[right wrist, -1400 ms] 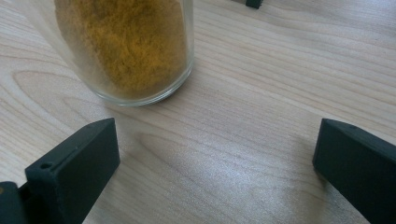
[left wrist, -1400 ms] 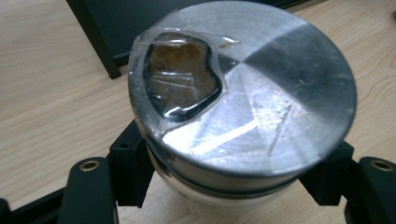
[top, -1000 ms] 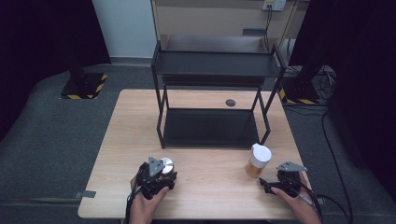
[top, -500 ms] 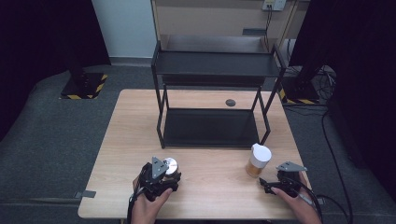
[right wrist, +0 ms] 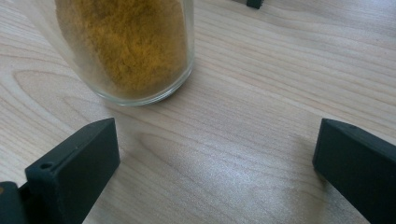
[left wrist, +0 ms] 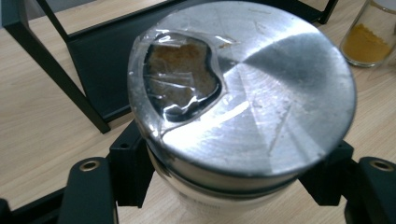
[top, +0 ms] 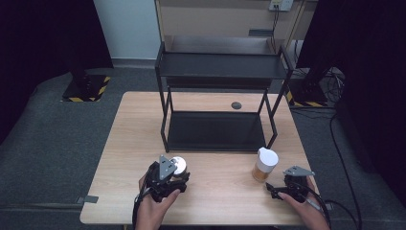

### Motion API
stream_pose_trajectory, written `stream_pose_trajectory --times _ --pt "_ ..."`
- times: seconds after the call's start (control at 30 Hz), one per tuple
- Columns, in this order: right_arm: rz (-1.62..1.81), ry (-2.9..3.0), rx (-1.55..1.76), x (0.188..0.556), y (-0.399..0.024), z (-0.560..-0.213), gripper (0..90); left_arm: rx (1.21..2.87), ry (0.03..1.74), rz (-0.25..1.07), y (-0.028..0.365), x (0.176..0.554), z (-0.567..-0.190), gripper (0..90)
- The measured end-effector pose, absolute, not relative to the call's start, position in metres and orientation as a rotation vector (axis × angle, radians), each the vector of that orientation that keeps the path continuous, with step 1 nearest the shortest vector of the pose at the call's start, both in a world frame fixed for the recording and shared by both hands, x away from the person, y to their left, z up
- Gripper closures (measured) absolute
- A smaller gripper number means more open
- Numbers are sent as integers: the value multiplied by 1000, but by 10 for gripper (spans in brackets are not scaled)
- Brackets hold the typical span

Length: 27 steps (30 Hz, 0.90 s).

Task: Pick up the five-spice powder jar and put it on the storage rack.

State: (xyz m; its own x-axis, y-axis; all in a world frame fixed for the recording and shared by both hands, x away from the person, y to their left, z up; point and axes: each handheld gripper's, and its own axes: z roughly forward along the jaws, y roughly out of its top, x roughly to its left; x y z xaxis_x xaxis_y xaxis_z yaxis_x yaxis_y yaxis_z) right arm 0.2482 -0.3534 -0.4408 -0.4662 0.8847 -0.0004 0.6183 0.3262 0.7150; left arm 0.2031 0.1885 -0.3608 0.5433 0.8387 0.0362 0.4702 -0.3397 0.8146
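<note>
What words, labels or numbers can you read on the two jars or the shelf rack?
None can be read.
Metal-lidded jar in the left tongs: bare lid, no print visible.
Jar of yellow powder: plain glass, no label showing.
Black rack: no markings.
Yellow-black hazard stripes on the floor: a pattern, no text.

Light wooden table (top: 210,191) on dark grey carpet floor (top: 57,143). A black two-tier metal shelf rack (top: 218,72) stands on the table's far half. Small dark round grommet (top: 236,105) in the tabletop behind the rack. Pale wall panel (top: 127,28) at rear left, tan board (top: 215,17) beside it. Black-and-yellow striped base (top: 86,88) on floor, left. Cables (top: 335,79) at right. Dark curtains flank both sides.
</note>
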Motion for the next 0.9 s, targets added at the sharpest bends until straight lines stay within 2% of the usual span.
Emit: stream_pose_trajectory --times 0.9 --pt "928 2212 1319 250 -354 -441 14 2013 1089 559 166 263 -365 296"
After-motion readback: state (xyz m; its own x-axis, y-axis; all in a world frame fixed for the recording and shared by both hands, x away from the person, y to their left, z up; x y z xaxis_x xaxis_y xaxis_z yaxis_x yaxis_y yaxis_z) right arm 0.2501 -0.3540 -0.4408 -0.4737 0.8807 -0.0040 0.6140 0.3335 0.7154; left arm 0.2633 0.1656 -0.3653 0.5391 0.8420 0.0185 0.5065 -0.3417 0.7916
